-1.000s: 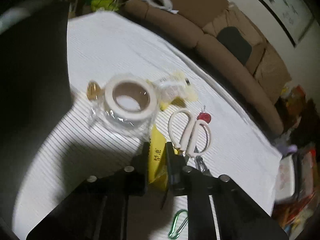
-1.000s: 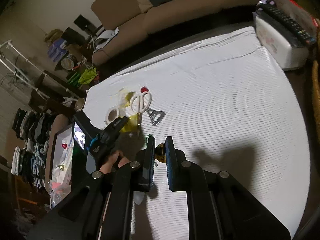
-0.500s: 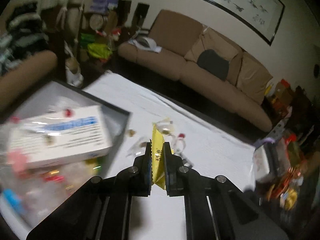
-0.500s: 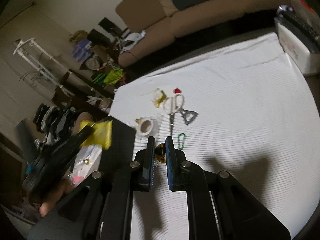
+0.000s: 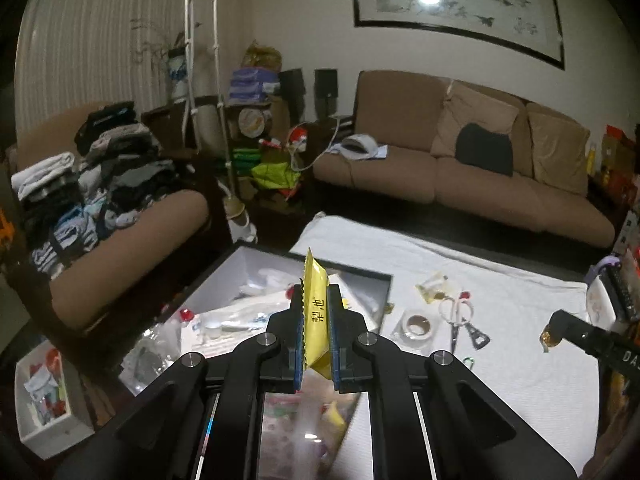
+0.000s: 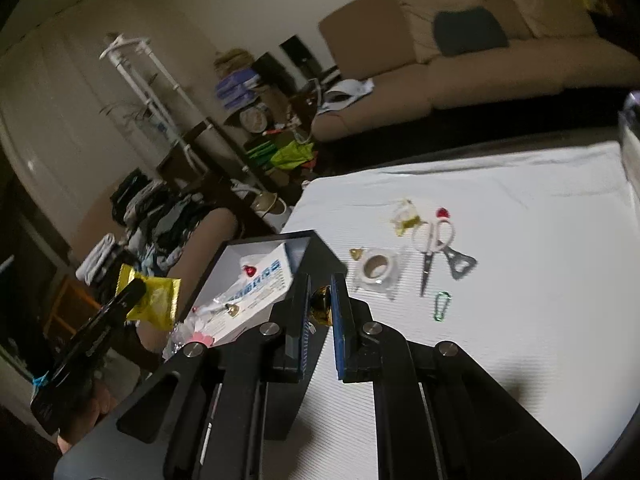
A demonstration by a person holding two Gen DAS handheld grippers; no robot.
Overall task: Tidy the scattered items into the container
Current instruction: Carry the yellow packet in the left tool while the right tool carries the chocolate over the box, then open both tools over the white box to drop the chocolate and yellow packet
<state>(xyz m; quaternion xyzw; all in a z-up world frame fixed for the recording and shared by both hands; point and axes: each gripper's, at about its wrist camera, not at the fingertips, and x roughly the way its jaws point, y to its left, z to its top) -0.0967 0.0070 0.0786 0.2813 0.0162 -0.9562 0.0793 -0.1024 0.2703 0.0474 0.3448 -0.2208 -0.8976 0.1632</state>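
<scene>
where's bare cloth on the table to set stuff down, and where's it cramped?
Free: the white cloth right of the scissors and green carabiner, plus the far strip toward the sofa. Crowded: between the box and scissors, around the tape roll and bottle opener; the box is heaped.

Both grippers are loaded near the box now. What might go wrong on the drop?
1. The yellow packet sits pinched in the left gripper, which the right view shows beside the black box, not over it; released there, it would likely miss.
2. The small gold candy in the right gripper is held over the cloth near the box wall and may bounce outside.
</scene>
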